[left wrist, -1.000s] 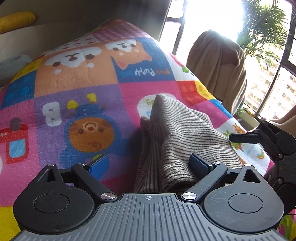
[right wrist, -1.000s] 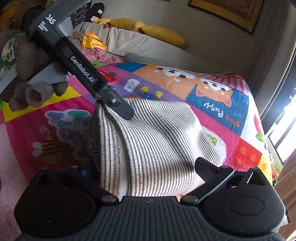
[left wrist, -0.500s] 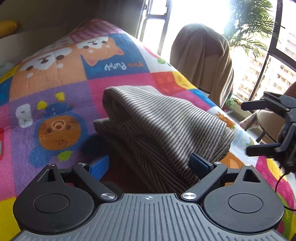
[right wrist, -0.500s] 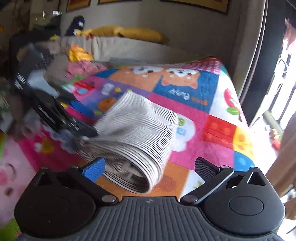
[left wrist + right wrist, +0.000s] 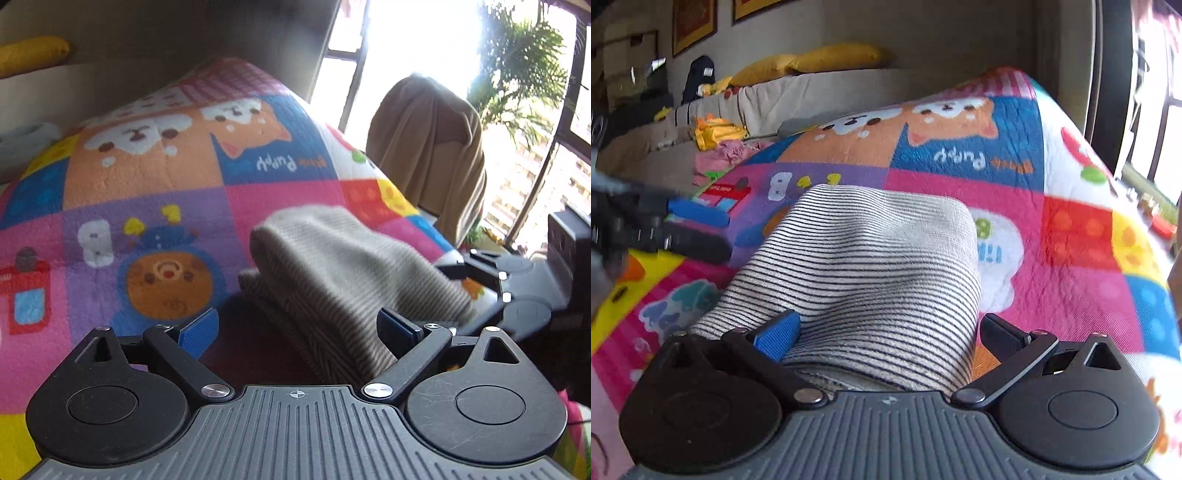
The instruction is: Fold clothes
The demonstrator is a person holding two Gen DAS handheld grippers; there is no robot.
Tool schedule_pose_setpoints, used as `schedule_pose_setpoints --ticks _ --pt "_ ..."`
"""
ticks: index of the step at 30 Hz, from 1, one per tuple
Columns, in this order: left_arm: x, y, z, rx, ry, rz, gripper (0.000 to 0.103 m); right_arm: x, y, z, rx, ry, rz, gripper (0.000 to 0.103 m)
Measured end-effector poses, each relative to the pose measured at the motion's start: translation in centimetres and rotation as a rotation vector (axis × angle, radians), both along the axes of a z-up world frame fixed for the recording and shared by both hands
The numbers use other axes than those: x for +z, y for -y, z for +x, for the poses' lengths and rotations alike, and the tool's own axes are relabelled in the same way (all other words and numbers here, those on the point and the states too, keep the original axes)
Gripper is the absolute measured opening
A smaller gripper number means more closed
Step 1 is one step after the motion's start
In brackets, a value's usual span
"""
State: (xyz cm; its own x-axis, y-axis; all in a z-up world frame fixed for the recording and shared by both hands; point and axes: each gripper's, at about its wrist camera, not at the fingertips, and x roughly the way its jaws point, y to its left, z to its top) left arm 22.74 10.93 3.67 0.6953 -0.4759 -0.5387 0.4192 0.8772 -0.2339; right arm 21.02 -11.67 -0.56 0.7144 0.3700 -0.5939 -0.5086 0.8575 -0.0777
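Striped knit, a folded garment (image 5: 354, 280), lies in a thick bundle on the cartoon-patterned quilt (image 5: 155, 177), and both tongs are gathered round it. Furthest left in the right wrist view is the left gripper (image 5: 690, 229), blurred, its blue pad and dark finger spread apart and nothing between them; it sits just beside the bundle's left edge. From its own camera the left gripper (image 5: 299, 326) is splayed wide, with the garment running up from between the jaws and off to the right, against the right-hand finger only. Next comes the bundle itself, doubled over several layers (its rolled ends show nearest the left camera). On the right, the right gripper (image 5: 890, 332) also stands released, the striped cloth filling the gap between its fingers but not pinched.

I judge a fold just set down, or a fresh grip about to be taken; the pictures fit either. Any further fold would need a firm pinch through all layers.
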Motion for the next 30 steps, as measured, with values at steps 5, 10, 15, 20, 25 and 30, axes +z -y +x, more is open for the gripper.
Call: schedule_pose_setpoints --ticks 5,10,15,20,25,30 --pt "-0.7 2.6 3.4 0.046 0.01 0.126 0.096 0.6 -2.0 -1.7 -0.006 0.113 -0.17 0.103" --pt "-2.9 3.7 3.9 0.055 0.012 0.213 0.097 3.3 0.8 -0.4 -0.003 0.043 -0.029 0.103" --pt "-3.0 3.4 3.9 0.039 0.028 0.231 0.097 5.0 4.4 3.6 -0.084 -0.067 0.118 0.103" --pt "-3.4 3.0 3.8 0.042 0.031 0.225 0.097 0.7 3.9 8.6 -0.195 -0.186 0.045 0.103" --pt "-2.9 1.6 3.5 0.067 -0.005 0.136 0.096 0.3 4.6 8.9 -0.198 -0.224 0.122 0.103" --pt "-2.0 0.6 2.8 -0.044 -0.159 -0.136 0.096 -0.2 5.2 9.3 -0.201 -0.261 0.2 0.103"
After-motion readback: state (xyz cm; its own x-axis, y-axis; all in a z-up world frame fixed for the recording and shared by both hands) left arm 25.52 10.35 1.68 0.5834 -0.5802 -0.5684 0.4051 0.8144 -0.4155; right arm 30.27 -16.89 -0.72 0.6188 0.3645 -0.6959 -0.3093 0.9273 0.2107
